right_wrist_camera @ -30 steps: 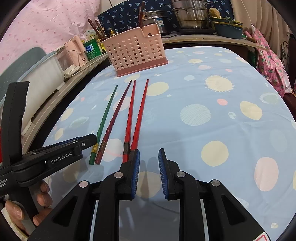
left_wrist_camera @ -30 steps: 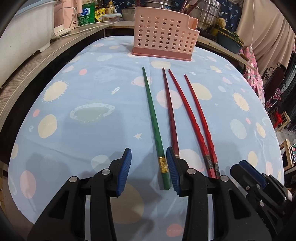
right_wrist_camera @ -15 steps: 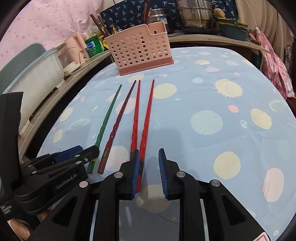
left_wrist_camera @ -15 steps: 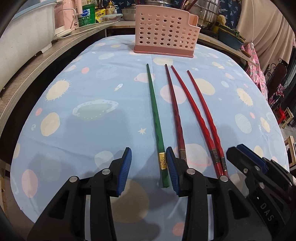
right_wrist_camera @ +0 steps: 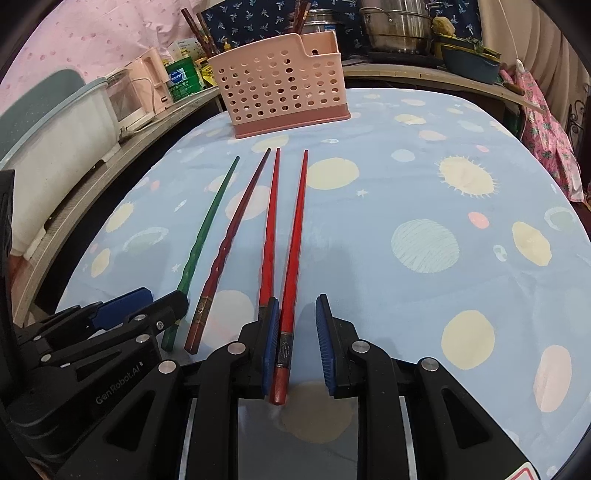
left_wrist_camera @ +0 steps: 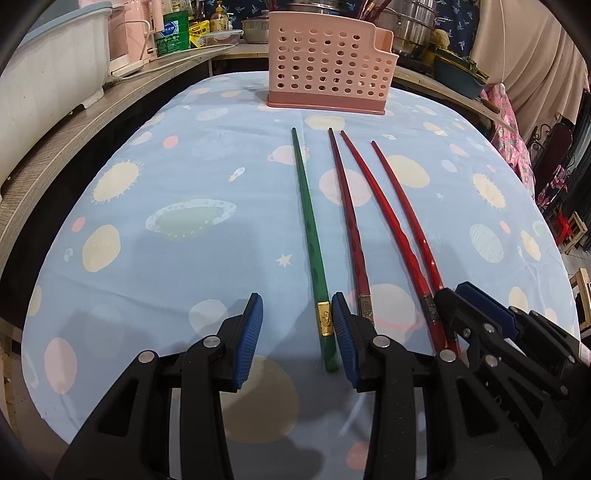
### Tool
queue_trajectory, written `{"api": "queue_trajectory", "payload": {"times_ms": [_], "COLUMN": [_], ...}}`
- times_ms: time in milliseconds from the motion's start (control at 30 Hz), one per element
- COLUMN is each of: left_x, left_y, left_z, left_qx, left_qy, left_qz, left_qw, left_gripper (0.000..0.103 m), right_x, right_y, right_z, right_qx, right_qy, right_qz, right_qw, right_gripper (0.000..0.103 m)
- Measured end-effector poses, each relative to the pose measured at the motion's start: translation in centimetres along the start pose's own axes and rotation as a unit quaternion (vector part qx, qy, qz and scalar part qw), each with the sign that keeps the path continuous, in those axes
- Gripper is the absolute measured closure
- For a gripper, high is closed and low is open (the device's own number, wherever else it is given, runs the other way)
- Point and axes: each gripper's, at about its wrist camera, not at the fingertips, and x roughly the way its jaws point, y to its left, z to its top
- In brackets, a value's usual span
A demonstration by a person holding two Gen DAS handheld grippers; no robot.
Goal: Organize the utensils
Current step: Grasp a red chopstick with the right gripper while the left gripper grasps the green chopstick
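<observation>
A green chopstick, a dark red chopstick and two bright red chopsticks lie side by side on the blue space-print tablecloth, tips toward a pink perforated utensil basket. My left gripper is open, with the green chopstick's thick end between its jaws by the right pad. My right gripper is open around the thick end of the rightmost bright red chopstick, which lies by its left pad. Each gripper shows at the edge of the other's view.
The basket stands at the table's far edge. A counter behind holds pots, bottles, a pink appliance and a white tub. A floral cloth hangs at the far right.
Both grippers have moved forward over the chopsticks' thick ends. The right gripper's jaws have widened and now straddle the rightmost red chopstick. The chopsticks have not moved.
</observation>
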Motion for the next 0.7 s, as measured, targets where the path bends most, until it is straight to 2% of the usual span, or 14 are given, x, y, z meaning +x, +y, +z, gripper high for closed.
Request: {"api": "queue_trajectory", "payload": {"times_ms": [367,500,667,700], "left_x": [-0.2,-0.4,-0.5,-0.5], "left_y": [-0.2,-0.4,0.0,0.1], "left_z": [-0.4,-0.7,-0.7,-0.7], "left_qx": [0.004,0.010,0.006,0.005], "left_qy": [-0.002,-0.005,0.001,0.003], "left_qz": [0.004,0.008,-0.004,-0.009], "left_qw": [1.0000,0.9999,1.0000,0.9999], "left_gripper": [0.067,0.069,0.096,0.096], "right_x": [-1.2,-1.4,-1.8,-1.8], "right_y": [0.2,0.2,-0.5,-0.5], "right_z": [-1.7,-2.0,-2.1,-2.1], "right_qx": [-0.019,-0.030,-0.016,-0.015], "right_qy": [-0.008,-0.011,-0.006,-0.006], "right_qz": [-0.012,-0.025,-0.016,-0.016], "right_qw": [1.000,0.999,1.000,1.000], "right_gripper": [0.084,0.094,0.096,0.096]}}
